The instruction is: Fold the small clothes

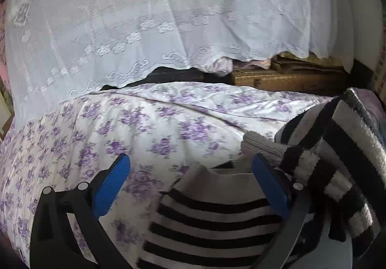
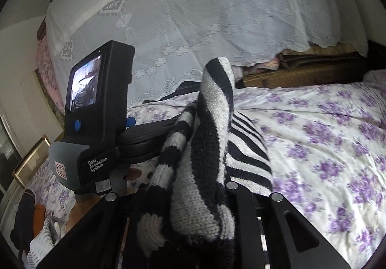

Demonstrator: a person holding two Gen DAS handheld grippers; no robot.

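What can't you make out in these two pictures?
- Right gripper, right view: the sweater it is shut on covers its fingertips.
- Sweater, both views: bunched and cut off by the lower edges, so its full shape is hidden.
- Under the lace cover, left view: only dark and woven edges peek out.
- Clothes pile, right view: small, at the dim corner.
- Left gripper, left view: open; its base is cut off.

A bed cover point(image 1: 144, 129) printed with purple flowers spreads over the bed. Behind it hangs a white lace cloth point(image 1: 149, 18), its scalloped hem just above a woven wicker chest point(image 1: 284, 78). At the far left a gold picture frame point(image 2: 31, 158) leans near the wall.
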